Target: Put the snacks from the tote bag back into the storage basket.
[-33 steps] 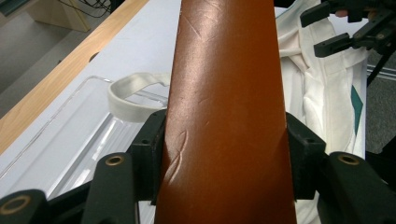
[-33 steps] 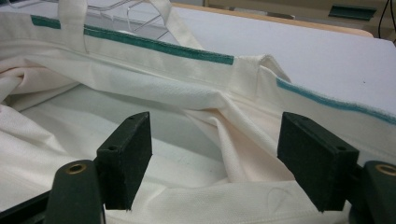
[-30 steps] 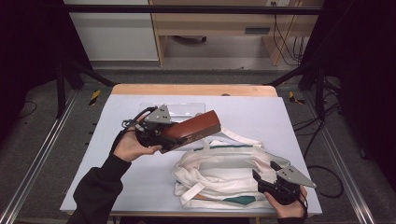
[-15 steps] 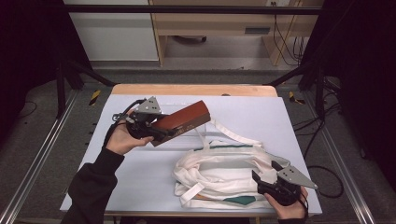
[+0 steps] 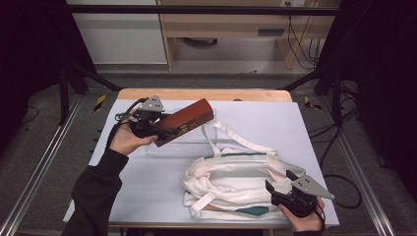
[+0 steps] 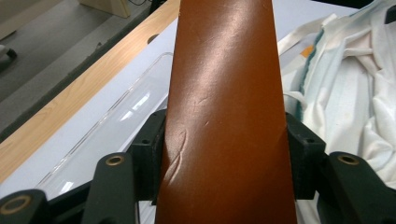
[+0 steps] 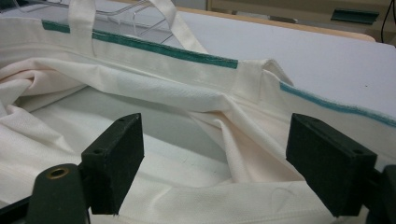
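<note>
Brown leather case [image 5: 186, 120], clamped in my left gripper [image 5: 164, 132] above the table's [image 5: 147, 196] far-left edge, awaits bagging, while my right gripper [image 5: 281, 185], jaws apart, hovers at the near-right corner's white tote bag [image 5: 231, 179].

This is looking like a lab or recording workspace rather than a home. A white-topped table [image 5: 314, 147] with a wooden far edge is standing on grey carpet, well beyond the left gripper [image 5: 169, 132]. Metal rails [image 5: 34, 177] are running along the floor on both sides of the grippers, and black curtains [image 5: 29, 49] are hanging at the outer edges. Cables [image 5: 300, 34] are trailing past a light wooden bench [image 5: 221, 29] far ahead of the tools, beside a white cabinet [image 5: 118, 34].
</note>
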`<action>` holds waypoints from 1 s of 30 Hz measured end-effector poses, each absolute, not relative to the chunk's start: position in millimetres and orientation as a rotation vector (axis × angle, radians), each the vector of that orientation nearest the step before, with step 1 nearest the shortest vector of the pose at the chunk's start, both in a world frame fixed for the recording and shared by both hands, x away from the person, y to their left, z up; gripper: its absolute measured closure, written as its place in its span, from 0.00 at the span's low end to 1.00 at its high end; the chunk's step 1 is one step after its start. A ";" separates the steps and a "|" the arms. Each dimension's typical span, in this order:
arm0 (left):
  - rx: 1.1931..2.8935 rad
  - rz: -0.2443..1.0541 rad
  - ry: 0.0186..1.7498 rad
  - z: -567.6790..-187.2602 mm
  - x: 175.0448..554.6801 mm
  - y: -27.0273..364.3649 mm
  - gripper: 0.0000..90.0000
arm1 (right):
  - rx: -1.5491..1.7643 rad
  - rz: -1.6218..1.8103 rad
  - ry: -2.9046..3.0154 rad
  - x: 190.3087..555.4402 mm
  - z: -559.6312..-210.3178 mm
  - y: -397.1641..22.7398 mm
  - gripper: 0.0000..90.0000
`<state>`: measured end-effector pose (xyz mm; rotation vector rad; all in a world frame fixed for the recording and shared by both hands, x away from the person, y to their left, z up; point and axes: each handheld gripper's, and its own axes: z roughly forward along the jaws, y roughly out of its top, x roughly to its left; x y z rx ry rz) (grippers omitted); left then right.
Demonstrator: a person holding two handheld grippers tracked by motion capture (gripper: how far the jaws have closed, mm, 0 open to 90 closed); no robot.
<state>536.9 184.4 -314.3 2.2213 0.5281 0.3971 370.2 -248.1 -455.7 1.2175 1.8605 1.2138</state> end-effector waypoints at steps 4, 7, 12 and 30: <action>2.226 0.406 0.556 -317.1 543.8 191.2 0.48 | 1.213 1.214 1.861 370.4 -455.6 -247.1 0.22; 2.221 0.406 0.571 -319.6 548.6 196.0 0.48 | 1.215 1.212 1.865 371.0 -456.3 -246.9 0.22; 2.214 0.413 0.597 -324.0 555.6 200.2 0.48 | 1.212 1.213 1.870 371.6 -457.4 -246.8 0.22; 2.273 0.409 0.665 -350.1 589.2 203.6 0.48 | 1.221 1.211 1.878 372.2 -459.7 -248.5 0.22</action>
